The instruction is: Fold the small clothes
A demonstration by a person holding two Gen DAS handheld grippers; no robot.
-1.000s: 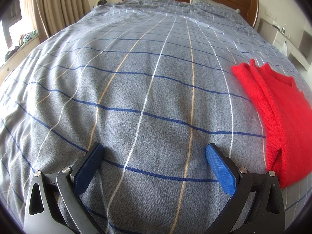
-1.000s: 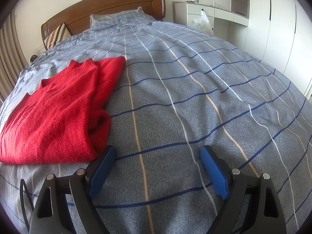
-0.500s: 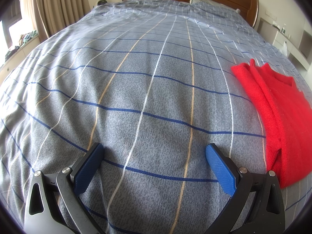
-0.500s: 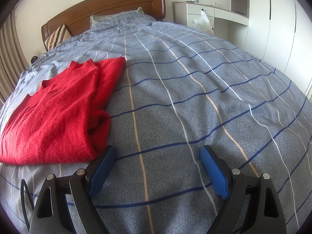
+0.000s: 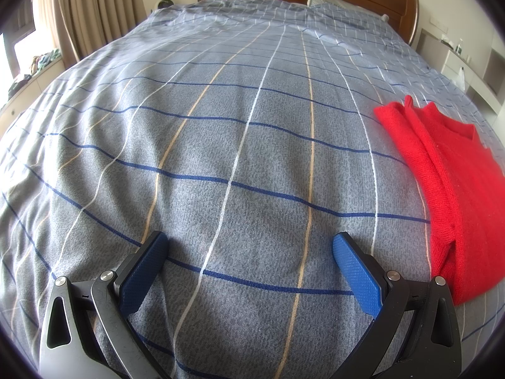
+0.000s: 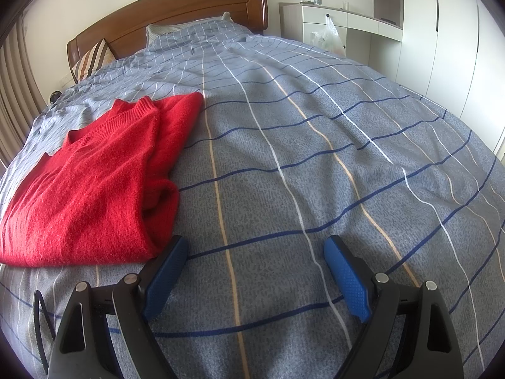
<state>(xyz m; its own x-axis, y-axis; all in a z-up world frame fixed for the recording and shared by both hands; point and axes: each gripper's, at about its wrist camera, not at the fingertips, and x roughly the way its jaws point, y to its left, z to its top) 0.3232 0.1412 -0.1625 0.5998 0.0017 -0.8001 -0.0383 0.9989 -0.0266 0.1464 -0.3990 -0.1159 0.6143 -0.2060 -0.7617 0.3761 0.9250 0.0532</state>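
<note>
Grey checked bedcover (image 5: 240, 145) fills both views. Folded red sweater (image 6: 94, 186) lies at nine o'clock of the right gripper (image 6: 254, 249), cut off at three o'clock in the left gripper's (image 5: 249, 246) view. Both grippers' fingers are spread wide, empty.

Folded red sweater (image 6: 94, 183) on the checked bedspread (image 6: 315, 158) — right hand-held gripper (image 6: 254, 246) beside it, jaws spread, empty.

Both grippers same build: left gripper (image 5: 249, 246) and right gripper (image 6: 255, 249) have black skeletal linkage arms with triangular cutouts, silver round pivot pins, blue dimple-textured finger pads (image 5: 143, 273). A black cable (image 6: 39, 315) loops beside the right gripper's frame.
</note>
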